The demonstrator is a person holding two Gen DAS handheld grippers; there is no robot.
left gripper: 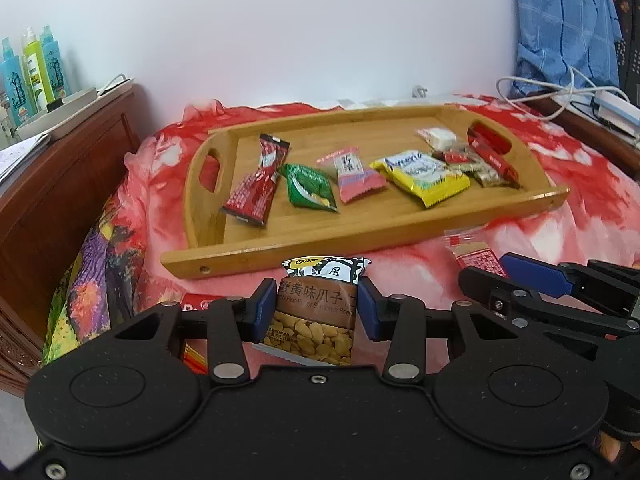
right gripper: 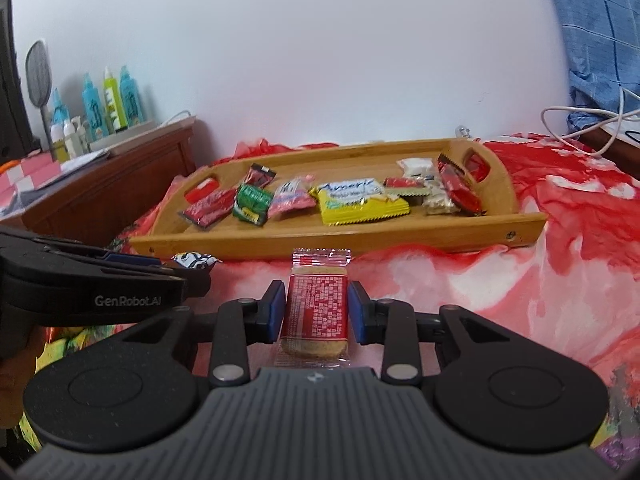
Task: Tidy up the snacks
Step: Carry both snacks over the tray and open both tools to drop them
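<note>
The left gripper point(left gripper: 316, 308) has its blue pads pressed against both sides of a sunflower seed packet point(left gripper: 316, 312), pinching it just off the near edge of the bamboo tray point(left gripper: 360, 236). The packet's brown band carries Chinese characters and, below them, English that is partly covered by the pads: "Roe Flavor Sunflower Seed" is about all that reads. Its lower end is cut off behind the gripper body.

The right gripper point(right gripper: 316, 306) grips a red biscuit wrapper point(right gripper: 316, 308) in the same way, pads touching its long edges, with a pale biscuit showing through the clear ends. The red panel is filled with fine white print too small to read. The side of the left gripper, seen from the right wrist view, bears "GenRobot.AI".

Both grippers point forward and somewhat down over the red floral cloth point(right gripper: 520, 280), side by side, near the tray's front edge.

On the tray, a yellow packet point(right gripper: 362, 202) reads "Americ…", the rest lost in a fold. A red stick pack point(left gripper: 258, 180), a green packet point(left gripper: 310, 188) and a pink packet point(left gripper: 354, 176) lie toward the left handle; their writing is illegible. The small wrappers near the right handle overlap and are hard to tell apart
</note>
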